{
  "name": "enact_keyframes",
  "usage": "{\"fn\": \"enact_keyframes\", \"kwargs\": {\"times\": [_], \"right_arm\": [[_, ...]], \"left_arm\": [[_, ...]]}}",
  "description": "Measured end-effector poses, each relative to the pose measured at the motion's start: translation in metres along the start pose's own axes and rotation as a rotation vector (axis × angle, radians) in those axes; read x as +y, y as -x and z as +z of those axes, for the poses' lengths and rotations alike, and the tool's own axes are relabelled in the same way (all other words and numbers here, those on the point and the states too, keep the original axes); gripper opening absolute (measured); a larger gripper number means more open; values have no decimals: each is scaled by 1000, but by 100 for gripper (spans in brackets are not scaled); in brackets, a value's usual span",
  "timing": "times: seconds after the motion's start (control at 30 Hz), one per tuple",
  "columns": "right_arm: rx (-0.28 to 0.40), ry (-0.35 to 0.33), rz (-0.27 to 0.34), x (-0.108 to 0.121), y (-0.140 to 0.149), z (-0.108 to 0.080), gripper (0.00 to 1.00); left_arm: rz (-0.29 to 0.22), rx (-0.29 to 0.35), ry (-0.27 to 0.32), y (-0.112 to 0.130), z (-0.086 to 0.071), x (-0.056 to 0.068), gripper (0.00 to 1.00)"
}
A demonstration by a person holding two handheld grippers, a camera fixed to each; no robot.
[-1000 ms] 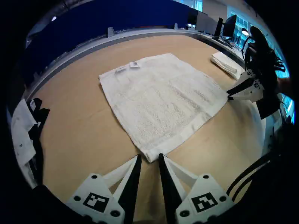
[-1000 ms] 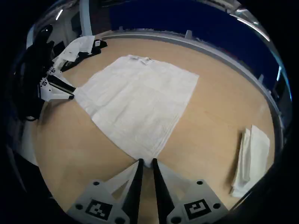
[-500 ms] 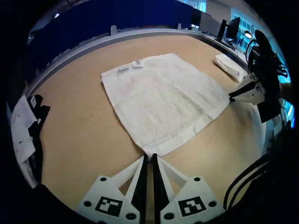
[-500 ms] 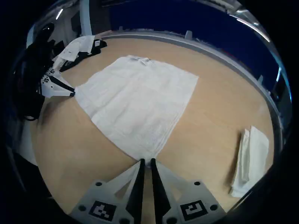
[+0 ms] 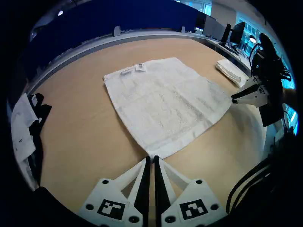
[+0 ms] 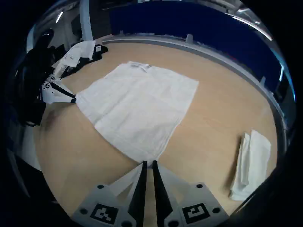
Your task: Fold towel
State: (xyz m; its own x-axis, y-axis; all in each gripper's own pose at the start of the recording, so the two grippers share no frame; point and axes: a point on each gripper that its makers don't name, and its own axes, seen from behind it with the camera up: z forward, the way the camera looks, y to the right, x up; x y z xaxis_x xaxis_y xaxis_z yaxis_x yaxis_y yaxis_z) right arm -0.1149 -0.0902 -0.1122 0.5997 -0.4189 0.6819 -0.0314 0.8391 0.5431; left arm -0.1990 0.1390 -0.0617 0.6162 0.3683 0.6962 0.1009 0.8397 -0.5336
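A white towel lies spread flat on the wooden table, label tags at its far edge. In the left gripper view, my left gripper is shut on the towel's nearest corner. The right gripper shows farther off at the towel's right corner. In the right gripper view, my right gripper is shut on the near corner of the towel. There the left gripper pinches the corner at the left, held by a dark-sleeved arm.
A folded white towel stack sits near the table's edge. Black and white cloth items lie at the other end. A blue partition runs behind the table, with monitors beyond.
My left gripper's fingers went from open to shut on the towel corner. The right gripper's fingers closed a little tighter on its corner. The towel barely shifted.
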Motion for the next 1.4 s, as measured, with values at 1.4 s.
{"fn": "enact_keyframes", "kwargs": {"times": [1.4], "right_arm": [[132, -11, -8, -10, -59, -87, 12]], "left_arm": [[-100, 145, 20, -60, -82, 23, 7]]}}
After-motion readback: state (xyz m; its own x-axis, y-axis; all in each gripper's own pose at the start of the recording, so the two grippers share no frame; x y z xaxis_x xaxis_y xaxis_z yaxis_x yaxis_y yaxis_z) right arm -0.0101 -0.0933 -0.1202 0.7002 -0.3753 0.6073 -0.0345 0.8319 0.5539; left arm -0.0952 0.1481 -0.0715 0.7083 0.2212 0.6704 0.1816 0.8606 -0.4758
